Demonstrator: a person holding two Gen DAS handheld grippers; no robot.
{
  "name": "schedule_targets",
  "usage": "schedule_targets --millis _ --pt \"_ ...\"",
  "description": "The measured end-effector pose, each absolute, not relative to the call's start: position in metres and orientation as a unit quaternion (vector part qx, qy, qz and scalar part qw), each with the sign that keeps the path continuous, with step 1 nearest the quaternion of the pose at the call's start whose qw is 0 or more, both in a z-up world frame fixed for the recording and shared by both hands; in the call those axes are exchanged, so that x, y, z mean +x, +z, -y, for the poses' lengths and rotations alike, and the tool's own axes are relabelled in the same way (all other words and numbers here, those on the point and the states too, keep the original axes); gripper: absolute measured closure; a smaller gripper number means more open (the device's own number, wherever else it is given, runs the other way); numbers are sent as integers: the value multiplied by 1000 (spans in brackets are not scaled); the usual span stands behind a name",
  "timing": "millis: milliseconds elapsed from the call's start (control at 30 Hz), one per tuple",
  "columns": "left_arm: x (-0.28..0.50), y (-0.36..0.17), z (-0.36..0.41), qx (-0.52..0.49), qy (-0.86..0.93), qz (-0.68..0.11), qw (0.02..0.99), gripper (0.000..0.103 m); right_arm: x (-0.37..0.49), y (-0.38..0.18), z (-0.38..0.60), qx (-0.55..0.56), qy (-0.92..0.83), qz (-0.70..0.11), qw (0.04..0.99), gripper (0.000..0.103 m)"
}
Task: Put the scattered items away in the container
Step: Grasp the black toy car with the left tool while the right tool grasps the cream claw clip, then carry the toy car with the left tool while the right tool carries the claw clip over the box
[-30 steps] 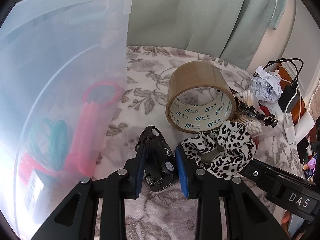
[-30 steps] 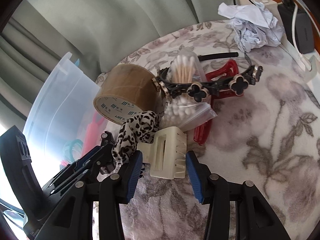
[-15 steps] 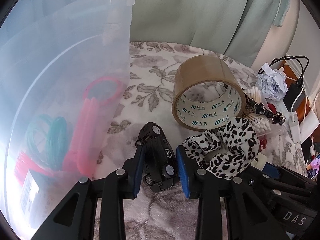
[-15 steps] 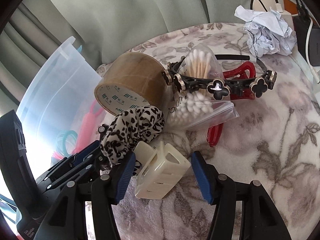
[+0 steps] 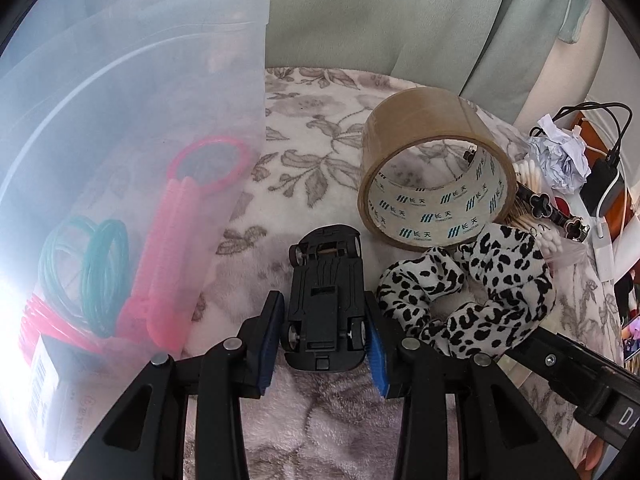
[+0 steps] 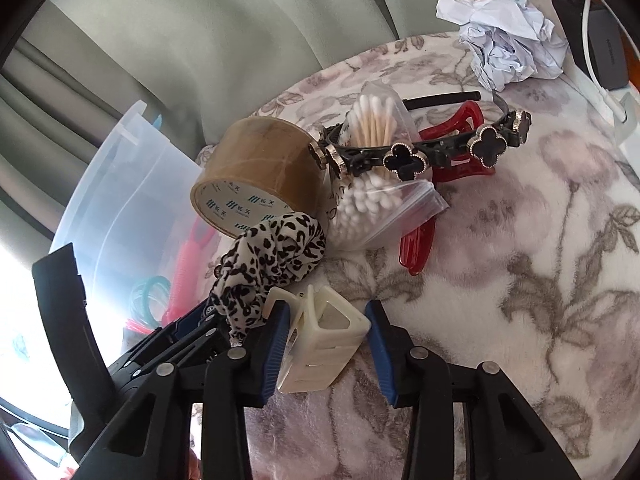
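- Left gripper point(image 5: 325, 334) has its blue-padded fingers pressed against both flanks of the small black toy car point(image 5: 326, 300), which is flipped belly-up with its chassis and wheels showing. Held tight on the car's rear half, nose pointing away from the camera.
- The car sits low over the pale floral fleece blanket point(image 5: 320, 168), between the clear plastic storage container point(image 5: 132, 128) on the left and the black-and-white leopard-print fabric scrunchie point(image 5: 472, 300) on the right.
- Through the container wall: a pink plastic hand mirror point(image 5: 208, 164), teal hair ties point(image 5: 86, 276) and something red below them, blurred by the plastic.
- Just beyond the scrunchie, the brown packing tape roll point(image 5: 432, 168) lies tilted on its edge, printed core facing the camera.
- Over to the right gripper point(image 6: 326, 344): fingers narrowed around the cream plastic claw hair clip point(image 6: 324, 340). The left pad touches the clip; whether the right pad is touching it, I cannot tell.
- The scrunchie rests against the clip's left side here, tape roll behind it.
- Further back, a clear zip bag of cotton swabs point(image 6: 372, 184) leans on the tape roll, with the black clover-studded headband point(image 6: 440, 152) draped across it and a red plastic hair clip point(image 6: 420, 248) poking out underneath.
- Crumpled white paper point(image 6: 508, 48) sits at the blanket's far edge, well apart from both grippers.
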State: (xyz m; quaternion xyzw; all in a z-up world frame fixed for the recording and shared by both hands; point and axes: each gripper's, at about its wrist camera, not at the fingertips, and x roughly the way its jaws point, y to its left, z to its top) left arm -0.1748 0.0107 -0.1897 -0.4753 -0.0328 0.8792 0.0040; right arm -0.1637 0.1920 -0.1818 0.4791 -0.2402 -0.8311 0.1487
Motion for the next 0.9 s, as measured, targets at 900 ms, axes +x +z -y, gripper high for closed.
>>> schedule_targets --millis 900 --pt "-155 -151 -23 -442 896 25 24 67 -134 -148 -231 438 -843 281 140 69"
